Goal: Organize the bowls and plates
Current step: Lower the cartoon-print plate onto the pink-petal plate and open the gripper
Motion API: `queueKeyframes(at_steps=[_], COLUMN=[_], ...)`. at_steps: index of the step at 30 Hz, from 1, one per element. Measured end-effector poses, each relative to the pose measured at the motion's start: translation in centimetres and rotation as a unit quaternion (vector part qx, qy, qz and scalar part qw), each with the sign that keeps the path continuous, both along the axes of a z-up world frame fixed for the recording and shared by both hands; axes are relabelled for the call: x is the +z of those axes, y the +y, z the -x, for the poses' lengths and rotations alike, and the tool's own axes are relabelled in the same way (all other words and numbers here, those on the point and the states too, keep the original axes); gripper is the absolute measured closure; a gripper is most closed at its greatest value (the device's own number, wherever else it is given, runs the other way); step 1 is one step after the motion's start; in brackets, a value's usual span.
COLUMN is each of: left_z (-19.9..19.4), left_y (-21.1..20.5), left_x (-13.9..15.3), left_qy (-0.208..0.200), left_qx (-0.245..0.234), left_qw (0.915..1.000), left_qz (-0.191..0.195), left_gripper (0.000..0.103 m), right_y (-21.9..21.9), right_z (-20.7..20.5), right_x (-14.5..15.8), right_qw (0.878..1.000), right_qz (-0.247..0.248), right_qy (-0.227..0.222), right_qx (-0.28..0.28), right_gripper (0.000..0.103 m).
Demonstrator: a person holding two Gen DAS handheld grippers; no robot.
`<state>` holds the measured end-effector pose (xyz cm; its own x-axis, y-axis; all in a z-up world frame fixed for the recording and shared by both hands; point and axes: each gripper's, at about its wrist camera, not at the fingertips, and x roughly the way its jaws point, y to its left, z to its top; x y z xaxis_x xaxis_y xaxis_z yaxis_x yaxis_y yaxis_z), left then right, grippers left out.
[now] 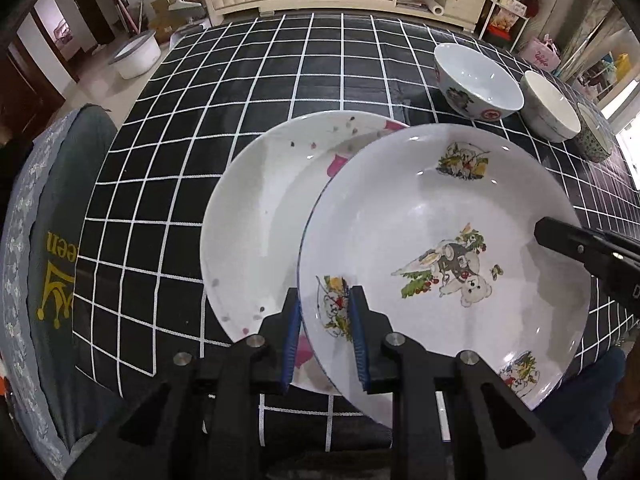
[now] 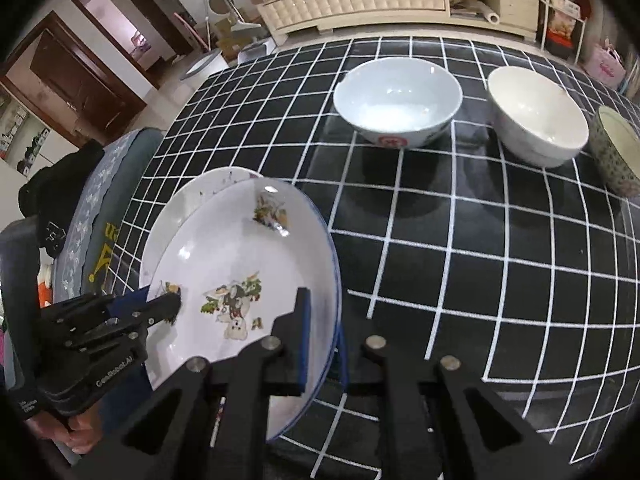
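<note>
over the checked table (image 1: 240, 92), bear plate (image 1: 440, 240) gripped at opposite rims: left gripper (image 1: 325, 320) jaws clamped on its near edge, right gripper (image 2: 324, 340) jaws clamped on the far one. best lowered level and centred onto the pink plate (image 1: 256, 200) beneath, released only once seated. glossy white, blue-rimmed, cartoon bears and greenery. three bowls (image 2: 396, 100) wait beyond.

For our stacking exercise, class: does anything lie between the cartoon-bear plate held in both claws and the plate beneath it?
Nothing visible does. The bear plate, clamped by the left claw and right claw, partly overlaps the spotted plate, whose exposed surface is bare.
</note>
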<state>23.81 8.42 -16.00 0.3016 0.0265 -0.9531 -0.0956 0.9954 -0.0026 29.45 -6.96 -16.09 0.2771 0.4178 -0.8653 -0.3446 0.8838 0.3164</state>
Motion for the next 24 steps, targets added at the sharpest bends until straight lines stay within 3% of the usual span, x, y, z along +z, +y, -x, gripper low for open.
queueKeyframes(at_steps=[24], left_z=[-1.1], left_y=[3.8], left_x=[-1.1], left_qy=[-0.002], left_qx=[0.015], left_qw=[0.9999], left_qz=[-0.005], left_gripper=[0.085], right_y=[4.1], right_z=[-1.4], right_x=[-1.7], right_qw=[0.999], right_qz=[0.028], right_qy=[0.023], right_qx=[0.026], right_gripper=[0.090])
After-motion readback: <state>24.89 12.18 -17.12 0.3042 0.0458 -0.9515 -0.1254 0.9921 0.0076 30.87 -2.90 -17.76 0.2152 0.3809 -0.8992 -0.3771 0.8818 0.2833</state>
